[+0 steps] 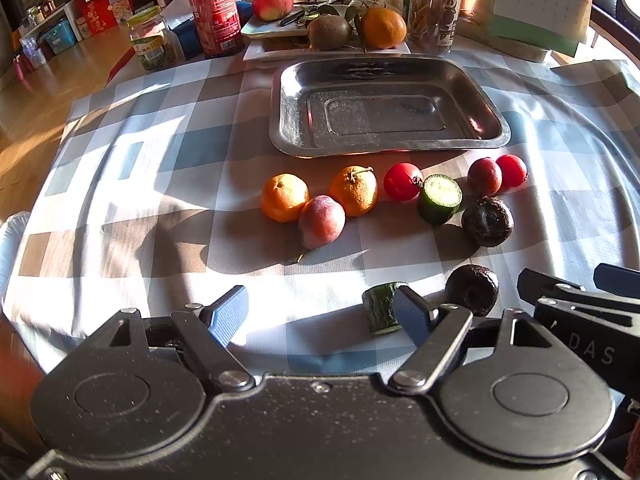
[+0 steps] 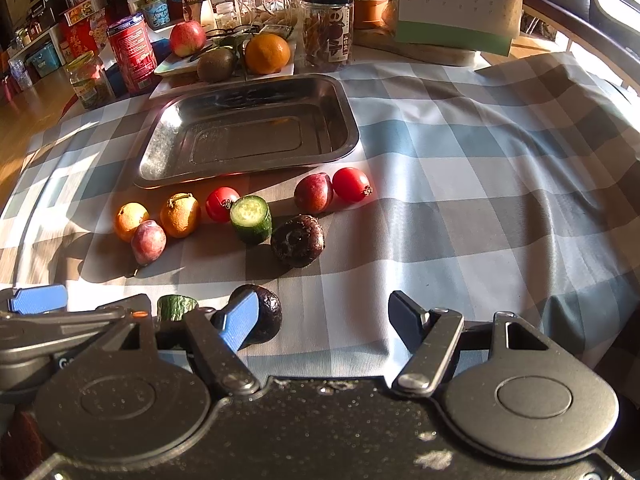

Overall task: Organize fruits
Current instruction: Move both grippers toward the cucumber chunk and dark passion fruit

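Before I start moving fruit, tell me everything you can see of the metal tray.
The metal tray is a shallow rectangular pan with rounded corners, a flared rim and a raised panel stamped in its floor. It looks like steel, scuffed and speckled, and reflects the clutter behind it. It lies flat on the checked tablecloth with nothing in it. The fruits lie in a row in front of it, apart from its near rim. Its far edge sits close to a white plate; whether they touch is unclear.

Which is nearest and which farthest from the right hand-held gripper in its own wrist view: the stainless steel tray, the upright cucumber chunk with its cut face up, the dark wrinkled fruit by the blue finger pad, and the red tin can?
From the right hand-held gripper:
1. Dark wrinkled fruit, at its left finger.
2. Upright cucumber chunk, mid-cloth.
3. Stainless steel tray, behind the fruit row.
4. Red tin can, far left.
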{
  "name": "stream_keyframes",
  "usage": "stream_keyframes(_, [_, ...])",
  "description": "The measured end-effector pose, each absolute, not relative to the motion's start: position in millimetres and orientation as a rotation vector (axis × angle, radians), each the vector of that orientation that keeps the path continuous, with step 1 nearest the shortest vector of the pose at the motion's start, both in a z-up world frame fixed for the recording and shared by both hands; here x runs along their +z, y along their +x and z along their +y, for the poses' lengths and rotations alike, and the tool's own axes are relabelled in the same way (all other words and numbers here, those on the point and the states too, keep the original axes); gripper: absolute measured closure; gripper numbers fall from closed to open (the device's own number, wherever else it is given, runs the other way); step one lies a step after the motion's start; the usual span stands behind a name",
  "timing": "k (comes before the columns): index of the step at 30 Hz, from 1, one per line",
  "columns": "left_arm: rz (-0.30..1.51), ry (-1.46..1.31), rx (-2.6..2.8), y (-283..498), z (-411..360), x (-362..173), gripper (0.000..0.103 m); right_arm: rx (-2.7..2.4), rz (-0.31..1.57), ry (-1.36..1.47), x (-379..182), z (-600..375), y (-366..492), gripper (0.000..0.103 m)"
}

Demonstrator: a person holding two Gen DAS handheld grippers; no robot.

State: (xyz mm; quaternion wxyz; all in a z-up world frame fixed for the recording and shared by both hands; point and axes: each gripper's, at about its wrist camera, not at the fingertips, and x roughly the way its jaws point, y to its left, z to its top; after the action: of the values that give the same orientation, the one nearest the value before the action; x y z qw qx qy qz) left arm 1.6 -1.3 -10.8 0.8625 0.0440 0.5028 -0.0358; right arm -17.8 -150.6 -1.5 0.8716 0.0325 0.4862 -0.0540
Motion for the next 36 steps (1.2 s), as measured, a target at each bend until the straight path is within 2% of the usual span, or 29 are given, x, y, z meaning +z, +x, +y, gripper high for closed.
stream_keyframes(36, [1.089,0.078,-0.079,3.1,-0.2,-12.9,0.024,-0.098,1.020,0.065,-1.5,-148.4,-18.8,0.034])
